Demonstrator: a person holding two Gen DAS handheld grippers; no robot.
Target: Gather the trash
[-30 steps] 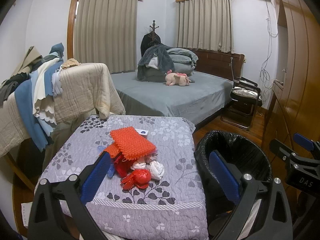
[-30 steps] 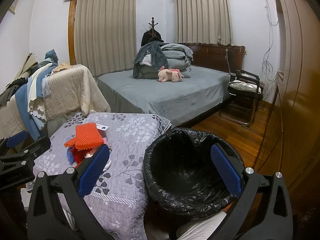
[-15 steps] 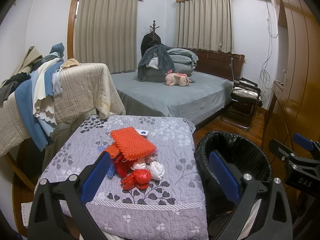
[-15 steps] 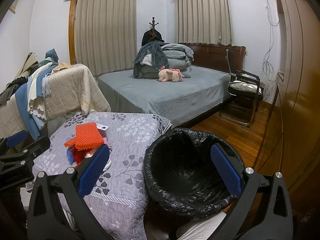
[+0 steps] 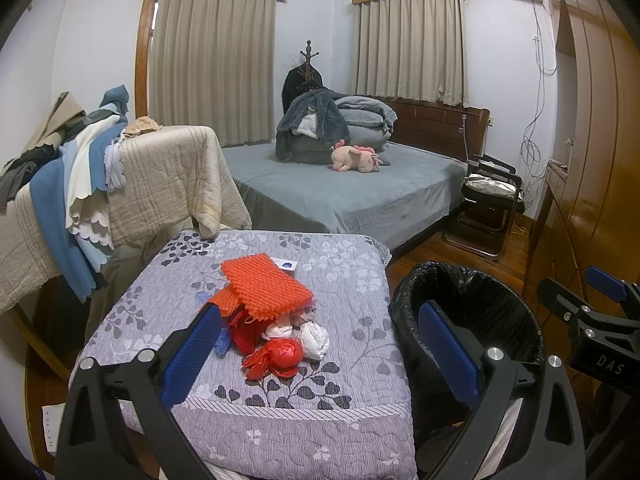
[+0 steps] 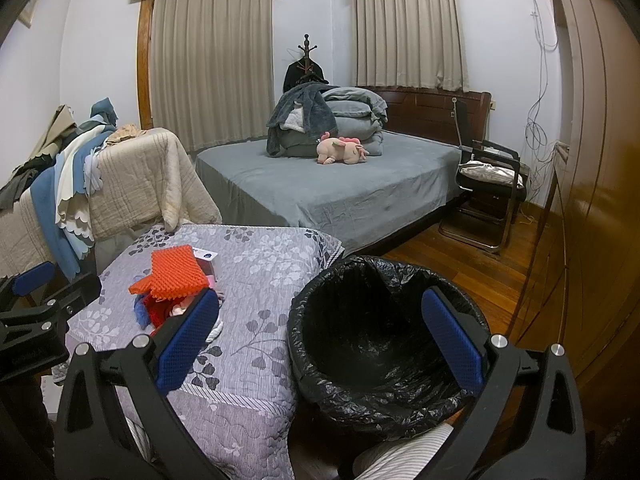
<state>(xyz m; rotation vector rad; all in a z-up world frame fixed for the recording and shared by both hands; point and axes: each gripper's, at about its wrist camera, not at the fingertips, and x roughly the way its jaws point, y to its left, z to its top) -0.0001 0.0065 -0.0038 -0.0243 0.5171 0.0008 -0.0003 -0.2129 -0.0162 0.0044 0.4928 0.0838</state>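
Observation:
A heap of trash lies on a small table under a grey floral cloth: an orange foam net on top, a red crumpled wrapper, white tissue wads and a white card. My left gripper hangs open just in front of the heap, holding nothing. To the right of the table stands a bin lined with a black bag. My right gripper is open above the bin's near rim, empty. The orange foam net also shows left of it.
A bed with a grey cover, folded bedding and a pink plush toy fills the back. A rack draped in blankets stands left of the table. A chair and wooden wardrobe doors line the right side. Striped fabric shows at the bottom.

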